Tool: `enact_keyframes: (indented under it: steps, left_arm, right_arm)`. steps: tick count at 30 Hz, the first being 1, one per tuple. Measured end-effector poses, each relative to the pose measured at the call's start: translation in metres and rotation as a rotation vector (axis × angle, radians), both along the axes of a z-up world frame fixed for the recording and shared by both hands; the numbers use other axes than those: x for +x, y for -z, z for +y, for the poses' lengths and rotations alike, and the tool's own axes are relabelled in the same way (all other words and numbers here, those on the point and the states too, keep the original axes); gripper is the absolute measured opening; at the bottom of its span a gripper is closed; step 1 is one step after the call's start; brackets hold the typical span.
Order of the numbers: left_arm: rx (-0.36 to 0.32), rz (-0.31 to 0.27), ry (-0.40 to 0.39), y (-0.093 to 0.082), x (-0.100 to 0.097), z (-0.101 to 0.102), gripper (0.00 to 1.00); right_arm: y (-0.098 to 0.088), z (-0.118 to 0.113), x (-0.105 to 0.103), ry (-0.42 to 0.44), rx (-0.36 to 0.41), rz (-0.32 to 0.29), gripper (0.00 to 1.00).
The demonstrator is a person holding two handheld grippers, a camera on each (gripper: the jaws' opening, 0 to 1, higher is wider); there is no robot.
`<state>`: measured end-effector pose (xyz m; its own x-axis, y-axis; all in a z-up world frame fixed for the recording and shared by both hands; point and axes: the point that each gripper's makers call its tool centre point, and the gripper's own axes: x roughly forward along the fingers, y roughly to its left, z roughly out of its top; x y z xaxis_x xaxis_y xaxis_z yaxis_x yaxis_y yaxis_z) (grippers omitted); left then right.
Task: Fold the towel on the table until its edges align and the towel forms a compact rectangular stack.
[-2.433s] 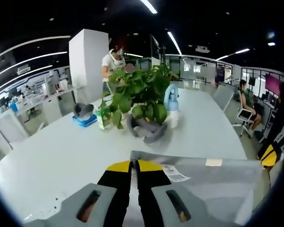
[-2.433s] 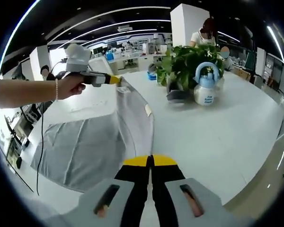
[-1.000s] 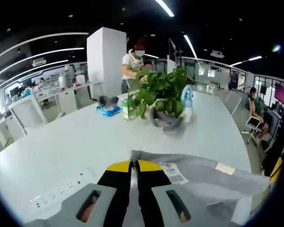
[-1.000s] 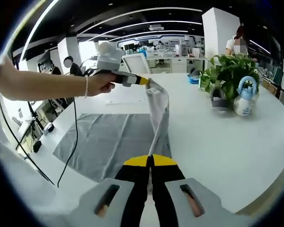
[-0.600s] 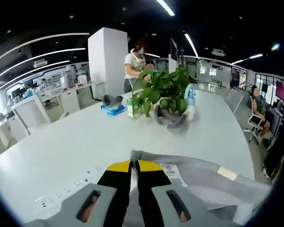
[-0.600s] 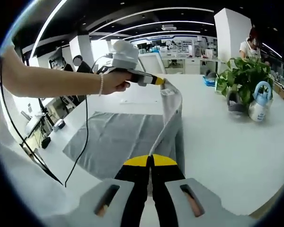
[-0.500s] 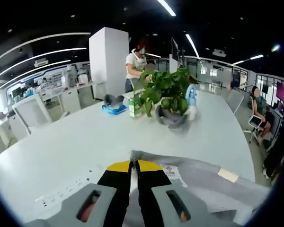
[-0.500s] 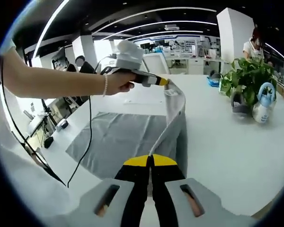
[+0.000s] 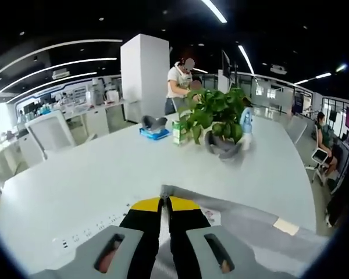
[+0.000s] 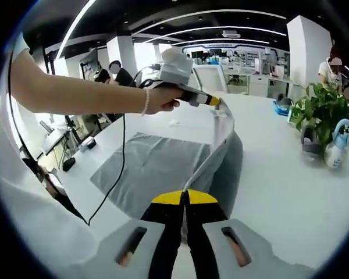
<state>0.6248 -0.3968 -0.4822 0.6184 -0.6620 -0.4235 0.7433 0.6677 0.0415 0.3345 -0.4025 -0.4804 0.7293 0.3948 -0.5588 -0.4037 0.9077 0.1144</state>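
Pinching a corner of the grey towel (image 10: 163, 168) between the closed fingers of the left gripper (image 10: 216, 103), seen in the right gripper view held up above the white desk (image 10: 291, 192) by a hand (image 10: 163, 99). Gripping the same lifted edge nearer the camera with the right gripper (image 10: 185, 200), fingers pressed shut with cloth between them. Hanging between the two grippers as a raised fold, with the rest of the towel lying flat on the desk beneath and to the left. Showing, in the left gripper view, the left gripper (image 9: 164, 204) closed on the towel (image 9: 244, 218), a white label (image 9: 209, 216) just beside the fingers. Standing well apart on the desk (image 9: 75, 186): a potted plant (image 9: 216, 113), a spray bottle (image 9: 246, 121), a carton (image 9: 177, 131)
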Motion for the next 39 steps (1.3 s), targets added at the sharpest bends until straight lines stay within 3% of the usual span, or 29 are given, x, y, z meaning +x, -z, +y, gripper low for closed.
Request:
enact_keyframes:
  steps: [12, 28, 39]
  left_arm:
    - [-0.008, 0.004, -0.056, 0.000, 0.005, 0.035, 0.04]
    - [-0.010, 0.006, -0.134, 0.001, 0.009, 0.081, 0.04]
    - [-0.011, 0.009, -0.166, 0.004, 0.005, 0.101, 0.04]
  right_arm:
    - [-0.001, 0.028, 0.001, -0.103, -0.012, 0.006, 0.00]
    - [-0.009, 0.050, 0.005, -0.178, -0.010, -0.009, 0.00]
    - [-0.012, 0.060, 0.006, -0.208, 0.004, -0.013, 0.00]
